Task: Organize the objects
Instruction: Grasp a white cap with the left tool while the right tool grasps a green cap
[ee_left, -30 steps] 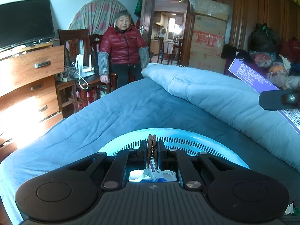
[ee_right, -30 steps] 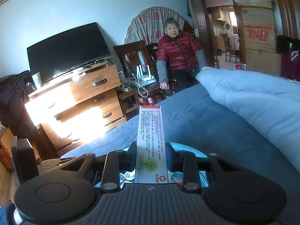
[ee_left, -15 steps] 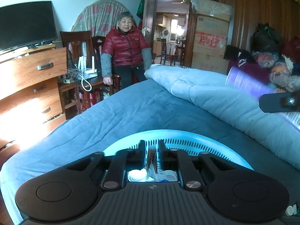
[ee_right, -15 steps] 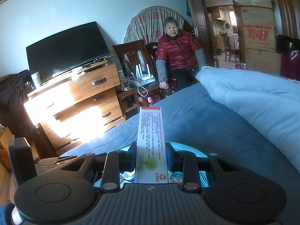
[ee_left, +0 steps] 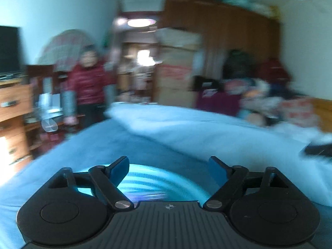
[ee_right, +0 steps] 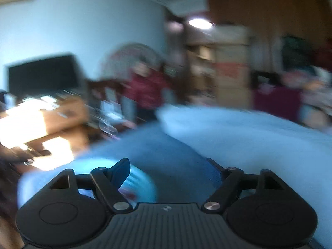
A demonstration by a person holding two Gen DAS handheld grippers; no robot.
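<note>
Both views are motion-blurred. A round light-blue basket [ee_left: 157,178] sits on the blue bed just below my left gripper [ee_left: 169,166], which is open wide and empty. In the right wrist view the basket [ee_right: 141,182] lies low at the left, behind the left finger. My right gripper [ee_right: 169,168] is open wide and empty above the bed. The wooden clothespin and the white printed box are not visible. The basket's contents are too blurred to make out.
A blue bed [ee_left: 128,143] with a folded pale-blue quilt [ee_left: 207,128] on its right fills the foreground. A person in a red jacket [ee_left: 87,85] sits beyond the bed. A wooden dresser [ee_right: 51,122] with a TV stands left. Stacked boxes [ee_left: 176,76] stand behind.
Both grippers have opened wide. The clothespin has left the left jaws and the white box has left the right jaws. Both cameras have tilted upward and moved fast, blurring the views.
</note>
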